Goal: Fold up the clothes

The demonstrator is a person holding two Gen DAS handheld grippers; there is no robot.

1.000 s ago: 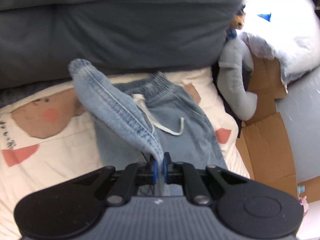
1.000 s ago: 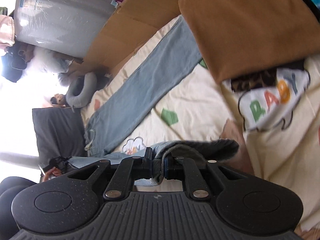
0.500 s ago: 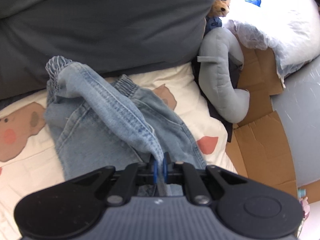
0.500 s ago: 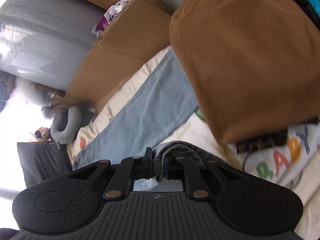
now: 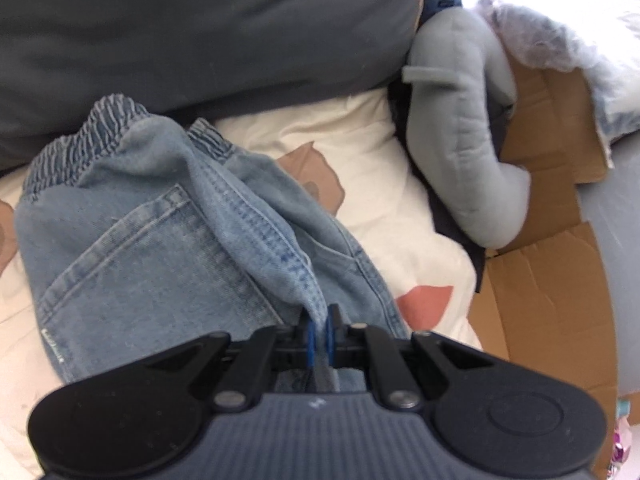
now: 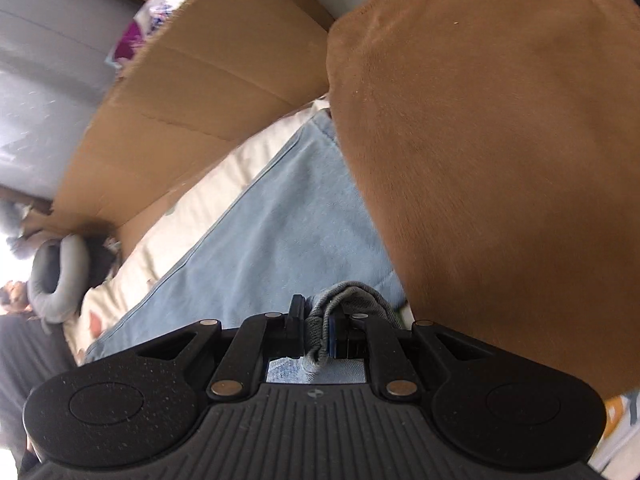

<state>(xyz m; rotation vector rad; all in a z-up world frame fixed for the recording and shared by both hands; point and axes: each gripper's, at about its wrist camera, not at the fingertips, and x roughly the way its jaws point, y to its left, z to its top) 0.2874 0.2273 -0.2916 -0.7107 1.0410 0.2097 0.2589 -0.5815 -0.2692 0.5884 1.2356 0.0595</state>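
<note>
Right wrist: brown cushion [image 6: 500, 152] overlaps jeans [image 6: 280, 240] beside cardboard [image 6: 200, 92].

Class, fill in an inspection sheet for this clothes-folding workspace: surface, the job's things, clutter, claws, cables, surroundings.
Surface: cream cartoon-print bedsheet.
Job's things: light blue jeans, one leg folded over the other, elastic waistband towards the dark grey pillow; the lower leg lies flat on the sheet.
Clutter: grey plush toy; brown cushion overlapping the leg's far end.
Claws: left claw shut on the jeans' seam; right claw shut on bunched denim.
Cables: nothing seen.
Surroundings: flattened cardboard beside the bed; white bedding, overexposed.
</note>
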